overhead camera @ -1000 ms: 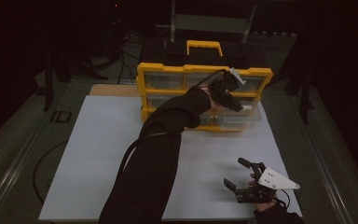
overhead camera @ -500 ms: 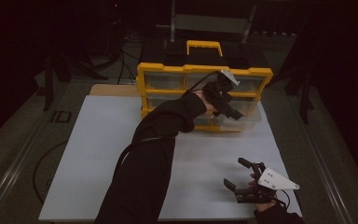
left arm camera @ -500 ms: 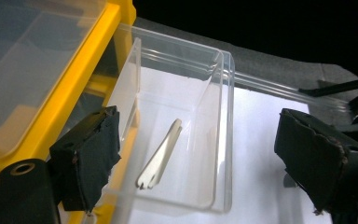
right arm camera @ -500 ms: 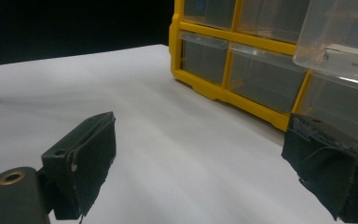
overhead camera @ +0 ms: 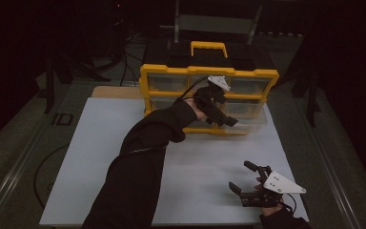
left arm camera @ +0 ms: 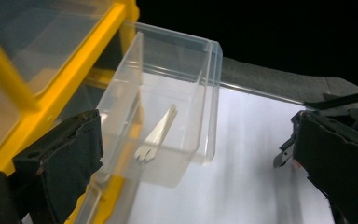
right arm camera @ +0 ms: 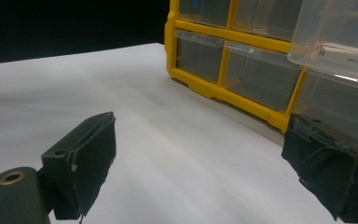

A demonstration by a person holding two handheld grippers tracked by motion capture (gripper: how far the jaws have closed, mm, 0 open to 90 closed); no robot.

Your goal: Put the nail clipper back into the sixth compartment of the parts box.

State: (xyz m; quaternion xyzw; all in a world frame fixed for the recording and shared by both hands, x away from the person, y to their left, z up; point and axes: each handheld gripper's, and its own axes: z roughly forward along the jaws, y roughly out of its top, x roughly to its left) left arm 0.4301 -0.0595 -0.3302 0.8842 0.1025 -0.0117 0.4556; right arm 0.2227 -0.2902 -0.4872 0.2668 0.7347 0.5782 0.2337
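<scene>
A yellow organiser cabinet with clear drawers stands at the back of the white tabletop. One clear drawer on its lower right is pulled out. In the left gripper view this drawer holds a small pale forked piece. My left gripper hovers over the drawer's inner end, open, and in its own view the jaws of the left gripper stand wide apart with nothing gripped. My right gripper rests near the front right edge, open and empty. From the right gripper, the cabinet lies ahead.
A white sheet covers the table, with bare room at left and centre. A yellow carry handle tops a dark case behind the cabinet. The person's dark sleeve crosses the middle of the table. Dark floor surrounds the table.
My left gripper has shifted slightly left and down over the pulled-out drawer. The right gripper has stayed where it was.
</scene>
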